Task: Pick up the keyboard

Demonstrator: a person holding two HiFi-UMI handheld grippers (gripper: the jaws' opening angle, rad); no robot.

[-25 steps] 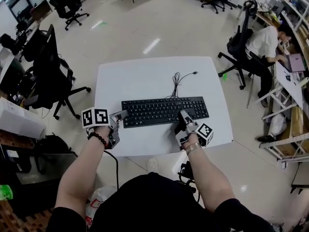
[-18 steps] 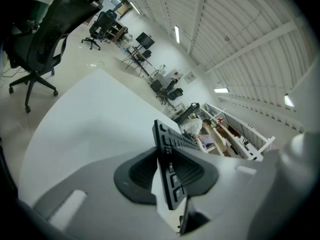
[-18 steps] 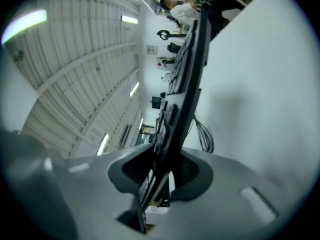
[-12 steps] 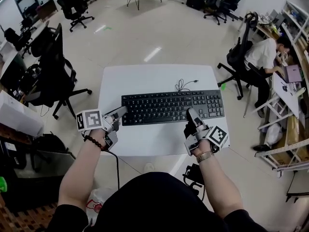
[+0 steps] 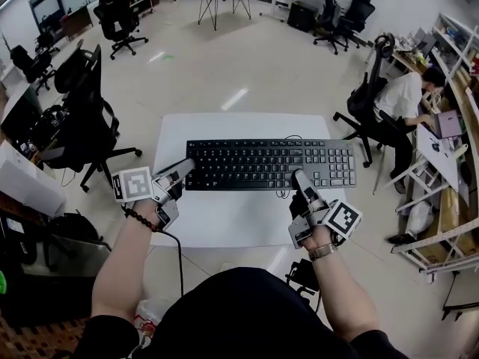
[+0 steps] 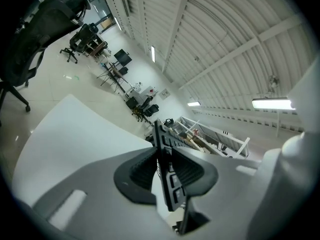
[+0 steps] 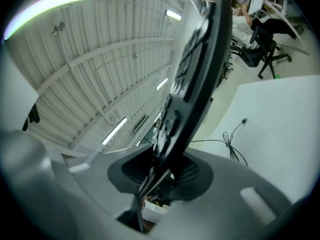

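A black keyboard (image 5: 269, 164) hangs in the air above the white table (image 5: 232, 219), held by both ends. My left gripper (image 5: 187, 168) is shut on its left end; the left gripper view shows the thin keyboard edge (image 6: 165, 171) pinched between the dark pads. My right gripper (image 5: 299, 178) is shut on its front edge right of the middle, and in the right gripper view the keyboard (image 7: 195, 64) runs up from the pads. Its cable (image 7: 231, 143) trails onto the table top.
Black office chairs (image 5: 82, 118) stand left of the table, and another chair (image 5: 370, 88) with a seated person (image 5: 408, 88) is at the right beside a desk. Desks and shelves line the left edge. The floor beyond the table is pale tile.
Both grippers have risen with the keyboard, lifting it off the table. It now looks larger and nearer in the head view, and its cable is mostly hidden behind it.
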